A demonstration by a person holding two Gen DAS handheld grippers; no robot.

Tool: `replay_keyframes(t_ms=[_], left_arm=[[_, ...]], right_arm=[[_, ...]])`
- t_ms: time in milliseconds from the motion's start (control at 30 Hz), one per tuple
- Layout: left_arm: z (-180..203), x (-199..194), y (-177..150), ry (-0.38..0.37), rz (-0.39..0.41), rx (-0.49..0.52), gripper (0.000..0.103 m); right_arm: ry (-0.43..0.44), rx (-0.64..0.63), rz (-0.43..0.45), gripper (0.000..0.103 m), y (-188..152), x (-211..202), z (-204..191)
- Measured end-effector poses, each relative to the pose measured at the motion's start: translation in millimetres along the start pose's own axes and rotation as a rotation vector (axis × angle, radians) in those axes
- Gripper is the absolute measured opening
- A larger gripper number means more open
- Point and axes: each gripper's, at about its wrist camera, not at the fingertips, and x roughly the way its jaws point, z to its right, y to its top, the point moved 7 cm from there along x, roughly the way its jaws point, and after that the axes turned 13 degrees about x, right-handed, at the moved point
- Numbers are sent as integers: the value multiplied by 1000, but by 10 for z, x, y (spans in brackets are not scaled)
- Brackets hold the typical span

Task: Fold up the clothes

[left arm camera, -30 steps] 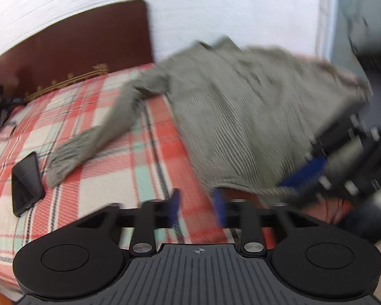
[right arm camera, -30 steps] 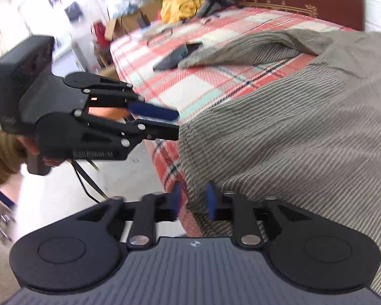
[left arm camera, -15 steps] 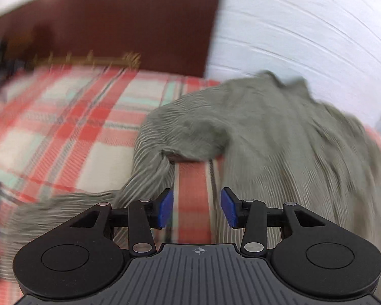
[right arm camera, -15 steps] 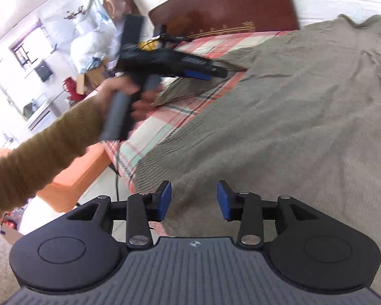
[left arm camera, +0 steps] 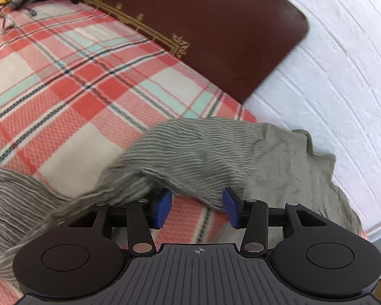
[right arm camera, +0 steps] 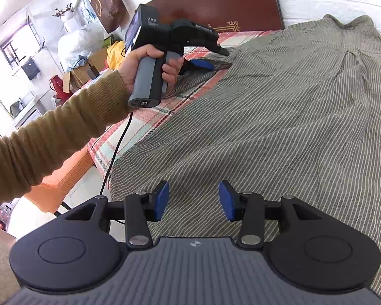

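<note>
Barely begun: striped grey garment (right arm camera: pixel 279 117) lies spread unfolded on the plaid bed (left arm camera: pixel 63 76), my left gripper (left arm camera: pixel 196 207) at its sleeve (left arm camera: pixel 190 157), my right gripper (right arm camera: pixel 194 200) over its hem, both just widening, empty.

This is a bedroom in a lived-in home. A bed (left arm camera: pixel 71 81) fills both views, covered in a red, cream and teal plaid bedspread (left arm camera: pixel 94 58), with a dark brown padded headboard (left arm camera: pixel 216 33) trimmed in gold set against a white brick-pattern wall (left arm camera: pixel 330 81). A striped grey-green garment (right arm camera: pixel 279 117) lies spread on the bed. Beyond the bed's far side there is household clutter: a brown paper shopping bag (right arm camera: pixel 106 2), a stuffed white plastic bag (right arm camera: pixel 78 43), cardboard boxes (right arm camera: pixel 94 61), something yellow (right arm camera: pixel 114 50), a red kettle-like vessel (right arm camera: pixel 57 86) and a bright window (right arm camera: pixel 11 48).
</note>
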Motion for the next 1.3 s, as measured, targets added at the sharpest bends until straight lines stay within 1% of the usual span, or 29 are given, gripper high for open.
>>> replay_keyframes(t_ms=[67, 133, 167, 200, 233, 267, 300, 367, 400, 500, 567, 633, 700, 733, 800, 867, 967, 1000, 1067, 1100, 1200, 1300], left_arm=[[47, 55, -4, 53, -11, 46, 62], [-6, 158, -6, 84, -36, 10, 61], [-53, 199, -5, 94, -41, -29, 58], [-92, 219, 17, 112, -29, -53, 40], [-117, 226, 48, 150, -21, -48, 22], [-140, 234, 75, 192, -25, -32, 0], [-179, 223, 107, 225, -25, -26, 0], [-258, 135, 192, 247, 20, -43, 0], [-289, 89, 239, 255, 43, -46, 0], [-288, -25, 390, 269, 97, 16, 0], [-239, -44, 470, 288, 120, 94, 0], [-154, 20, 533, 312, 122, 216, 0], [-124, 129, 554, 330, 116, 315, 1], [-135, 211, 550, 342, 101, 356, 3], [-184, 360, 512, 361, 68, 412, 6], [-253, 453, 454, 369, 46, 428, 8], [-290, 446, 388, 356, 58, 451, 11], [-279, 433, 373, 344, 47, 464, 17], [-253, 401, 342, 318, 21, 493, 44], [-230, 368, 326, 292, 1, 510, 53], [-166, 246, 283, 213, -46, 548, 55], [-84, 110, 235, 136, -78, 544, 57]], right_arm=[[-7, 5, -3, 48, -11, 9, 19], [-13, 9, -5, 48, -18, 9, 28], [-14, 9, -6, 48, -17, 8, 29], [-16, 9, -7, 48, -20, 8, 33], [-17, 9, -8, 48, -23, 8, 38], [-20, 8, -9, 48, -27, 8, 39], [-24, 6, -10, 48, -32, 8, 37], [-30, 2, -8, 49, -39, -5, 44], [-32, 0, -7, 52, -43, -14, 50], [-42, 0, -12, 53, -45, -14, 84], [-48, -1, -14, 53, -41, -11, 103], [-51, 4, -12, 53, -39, -13, 112], [-56, 7, -10, 53, -45, -25, 122], [-60, 6, -11, 53, -55, -35, 139], [-73, 10, -6, 53, -60, -77, 189], [-87, 20, 3, 53, -55, -135, 246], [-127, 54, 39, 53, 0, -314, 432], [-150, 69, 60, 53, 37, -403, 523], [-209, 97, 106, 53, 124, -597, 717], [-245, 114, 135, 53, 184, -709, 839], [-319, 200, 224, 54, 365, -1034, 1245], [-328, 355, 300, 54, 576, -1270, 1725]])
